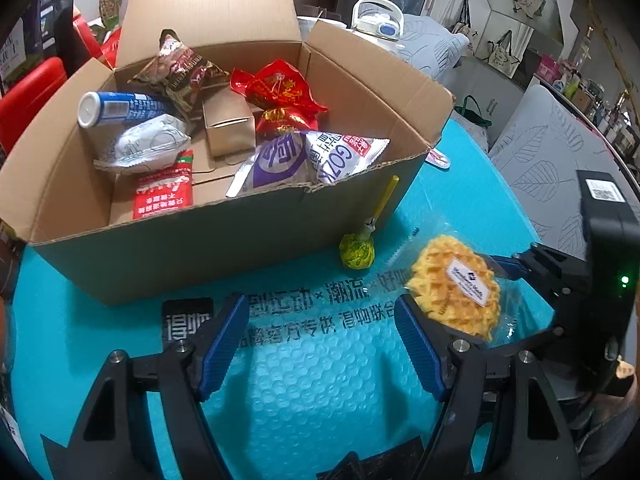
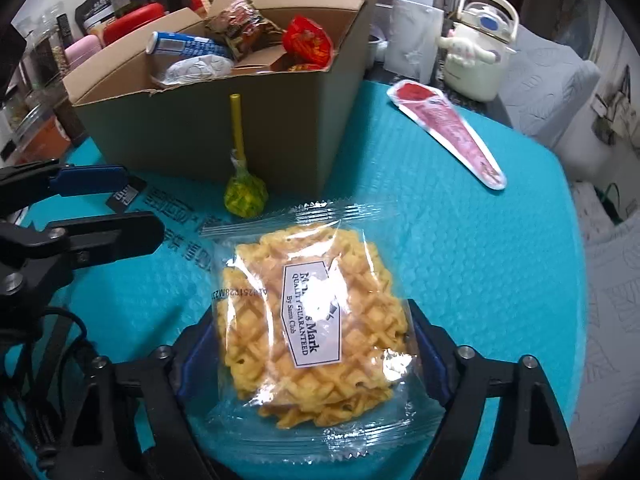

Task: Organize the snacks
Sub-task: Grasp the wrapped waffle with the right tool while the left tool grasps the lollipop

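Right wrist view shows the right gripper (image 2: 308,356) with its blue pads on both sides of the wrapped waffle (image 2: 316,332), pressing the bag; the waffle sits on the teal mat (image 2: 480,260), near the box (image 2: 208,128); the left gripper (image 1: 320,344) hangs open and empty; I think the pick-up step is on; next, lift it up and over into the box.

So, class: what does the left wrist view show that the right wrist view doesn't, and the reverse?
Left wrist only: the purple-and-white packet and red sachet low inside the box.
Right wrist only: the whole pink cone-shaped packet on the mat.
Both: the cardboard box, lollipop, and the wrapped waffle between the right gripper's fingers.
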A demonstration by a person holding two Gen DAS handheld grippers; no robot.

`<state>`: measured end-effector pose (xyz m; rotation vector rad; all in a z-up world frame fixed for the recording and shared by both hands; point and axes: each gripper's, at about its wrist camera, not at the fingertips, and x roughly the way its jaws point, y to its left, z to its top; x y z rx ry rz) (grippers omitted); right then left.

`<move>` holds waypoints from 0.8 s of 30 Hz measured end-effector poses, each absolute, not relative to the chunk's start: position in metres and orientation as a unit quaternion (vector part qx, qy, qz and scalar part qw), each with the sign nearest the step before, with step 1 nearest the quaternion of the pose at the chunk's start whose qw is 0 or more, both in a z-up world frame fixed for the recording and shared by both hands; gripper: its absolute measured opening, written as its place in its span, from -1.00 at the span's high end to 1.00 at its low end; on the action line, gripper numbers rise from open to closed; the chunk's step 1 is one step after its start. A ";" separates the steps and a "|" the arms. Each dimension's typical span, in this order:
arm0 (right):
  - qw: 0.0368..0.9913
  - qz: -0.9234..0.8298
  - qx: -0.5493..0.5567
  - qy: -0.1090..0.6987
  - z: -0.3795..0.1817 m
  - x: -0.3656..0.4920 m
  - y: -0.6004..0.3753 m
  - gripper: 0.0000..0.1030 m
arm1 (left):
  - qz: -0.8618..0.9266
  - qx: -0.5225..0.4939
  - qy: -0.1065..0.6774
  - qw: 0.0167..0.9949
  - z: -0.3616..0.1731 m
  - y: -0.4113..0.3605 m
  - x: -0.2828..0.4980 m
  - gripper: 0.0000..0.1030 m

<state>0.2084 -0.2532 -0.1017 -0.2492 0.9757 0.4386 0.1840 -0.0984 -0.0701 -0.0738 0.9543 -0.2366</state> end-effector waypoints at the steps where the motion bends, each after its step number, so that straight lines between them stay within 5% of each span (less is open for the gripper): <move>1: 0.855 0.206 -0.112 0.462 -0.101 0.208 -0.257 -0.56 | -0.114 -0.037 0.457 0.881 -0.071 -0.099 0.185 -0.46; 10: 0.884 0.171 -0.039 0.433 -0.083 0.205 -0.296 -0.55 | -0.130 -0.046 0.451 0.882 -0.087 -0.119 0.197 -0.45; 15: 0.890 0.157 -0.020 0.426 -0.078 0.206 -0.311 -0.55 | -0.131 -0.044 0.448 0.883 -0.095 -0.132 0.209 -0.09; 21: 0.890 0.152 -0.004 0.431 -0.081 0.210 -0.320 -0.55 | -0.111 -0.040 0.443 0.888 -0.099 -0.140 0.219 0.11; 24: 0.888 0.153 -0.001 0.434 -0.083 0.210 -0.319 -0.56 | -0.093 -0.027 0.440 0.893 -0.101 -0.144 0.224 0.48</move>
